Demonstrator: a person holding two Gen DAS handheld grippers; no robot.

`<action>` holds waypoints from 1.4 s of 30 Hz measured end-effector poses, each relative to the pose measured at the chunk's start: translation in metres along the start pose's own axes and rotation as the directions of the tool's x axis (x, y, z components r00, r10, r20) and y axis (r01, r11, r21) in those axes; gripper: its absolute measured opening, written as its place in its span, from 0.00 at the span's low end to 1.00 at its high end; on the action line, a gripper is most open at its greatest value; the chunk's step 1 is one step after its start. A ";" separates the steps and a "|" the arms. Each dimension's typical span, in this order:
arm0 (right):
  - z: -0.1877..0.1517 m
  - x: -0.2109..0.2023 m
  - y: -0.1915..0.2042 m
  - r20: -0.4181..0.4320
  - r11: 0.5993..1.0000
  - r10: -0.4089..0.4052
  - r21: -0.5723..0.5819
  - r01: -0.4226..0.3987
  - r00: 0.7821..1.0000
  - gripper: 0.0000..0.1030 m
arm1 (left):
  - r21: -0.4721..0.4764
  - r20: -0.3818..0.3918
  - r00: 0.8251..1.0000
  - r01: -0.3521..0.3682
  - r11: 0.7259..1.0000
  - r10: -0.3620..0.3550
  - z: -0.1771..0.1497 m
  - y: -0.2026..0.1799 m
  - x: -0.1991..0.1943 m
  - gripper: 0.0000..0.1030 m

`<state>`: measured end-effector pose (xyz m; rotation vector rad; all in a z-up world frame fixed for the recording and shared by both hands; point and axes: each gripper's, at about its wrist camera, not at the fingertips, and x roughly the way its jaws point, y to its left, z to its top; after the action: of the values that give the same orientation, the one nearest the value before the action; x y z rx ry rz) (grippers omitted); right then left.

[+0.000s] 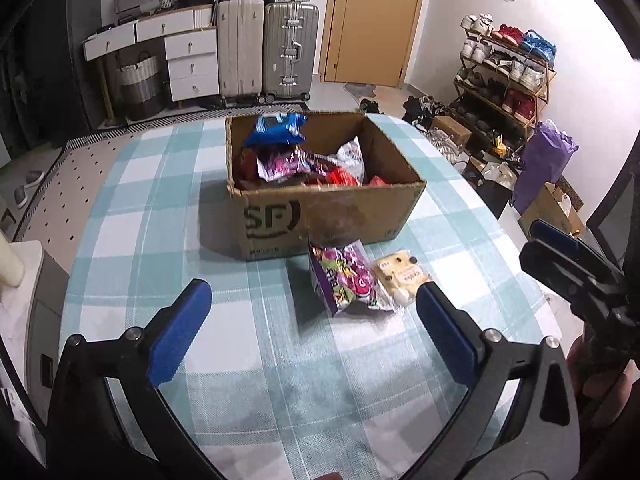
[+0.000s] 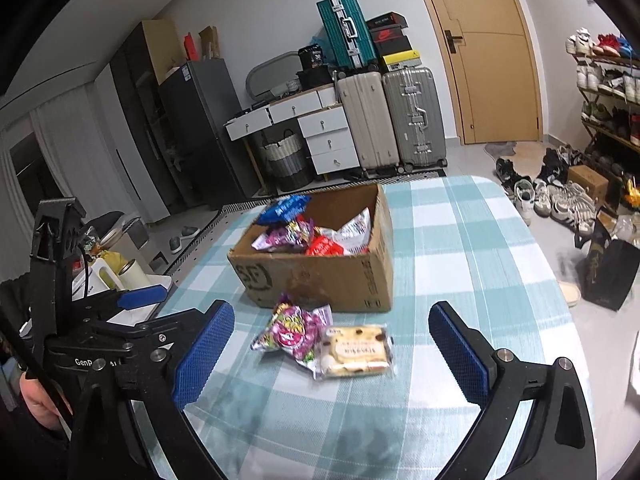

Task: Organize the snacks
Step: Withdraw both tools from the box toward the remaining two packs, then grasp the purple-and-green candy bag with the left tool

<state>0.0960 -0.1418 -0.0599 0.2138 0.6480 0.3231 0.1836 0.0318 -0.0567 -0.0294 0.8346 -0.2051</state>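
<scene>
progress check, judged from how things lie now.

landmark: cardboard box (image 1: 324, 200), open-topped, standing on the checked bench (image 1: 168, 216).

inside the box: several snack packets heaped together. a blue packet (image 1: 276, 128) leans at the far-left corner, a purple packet (image 1: 280, 162) lies just in front of it, red packets (image 1: 340, 178) sit mid-box, and a white packet (image 1: 352, 156) rests toward the far-right wall. count of the lower layers cannot be told.

outside the box: two items lie on the bench just in front of its near wall. a purple candy bag (image 2: 294, 330) is close to the wall without clearly touching it. a clear-wrapped biscuit pack (image 2: 356, 352) is touching the candy bag on its right side, slightly nearer the cameras.

left gripper (image 1: 314, 328): jaws spread wide, nothing between the pads, hovering on the near side of the two loose packs.
right gripper (image 2: 332, 354): jaws also released and wide, empty, with the two loose packs in line between the pads but not touched.

judgement: most of the snacks appear boxed already. two remain on the bench, assuming the box is the destination. neither is grasped yet. no other loose snacks are visible on the bench around the box.
</scene>
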 end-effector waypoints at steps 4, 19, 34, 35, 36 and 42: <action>-0.011 0.003 -0.007 -0.015 1.000 -0.003 0.019 0.003 1.000 0.97 | -0.011 -0.026 1.000 0.005 1.000 -0.006 -0.006 -0.002 0.014 0.99; -0.041 0.033 -0.019 -0.070 1.000 -0.018 0.023 0.019 0.997 0.97 | -0.008 -0.123 0.992 0.011 1.000 -0.012 -0.013 -0.007 0.087 0.99; -0.059 0.059 -0.042 -0.122 0.996 -0.001 0.094 0.012 0.993 0.97 | -0.056 -0.206 0.978 0.021 0.998 -0.033 -0.002 0.000 0.168 0.99; -0.059 0.061 -0.044 -0.125 0.995 0.003 0.100 0.010 0.992 0.97 | -0.052 -0.207 0.978 0.022 0.998 -0.032 -0.001 -0.001 0.173 0.98; -0.060 0.062 -0.045 -0.127 0.994 0.005 0.105 0.008 0.992 0.97 | -0.054 -0.206 0.978 0.027 0.998 -0.038 0.000 -0.002 0.176 0.98; -0.064 0.066 -0.050 -0.137 0.992 0.005 0.122 0.012 0.991 0.97 | -0.066 -0.214 0.974 0.061 0.996 -0.074 0.007 -0.002 0.199 0.68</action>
<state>0.1172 -0.1586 -0.1610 0.3095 0.8052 0.2963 0.3181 -0.0088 -0.1975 -0.0923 1.0579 -0.2503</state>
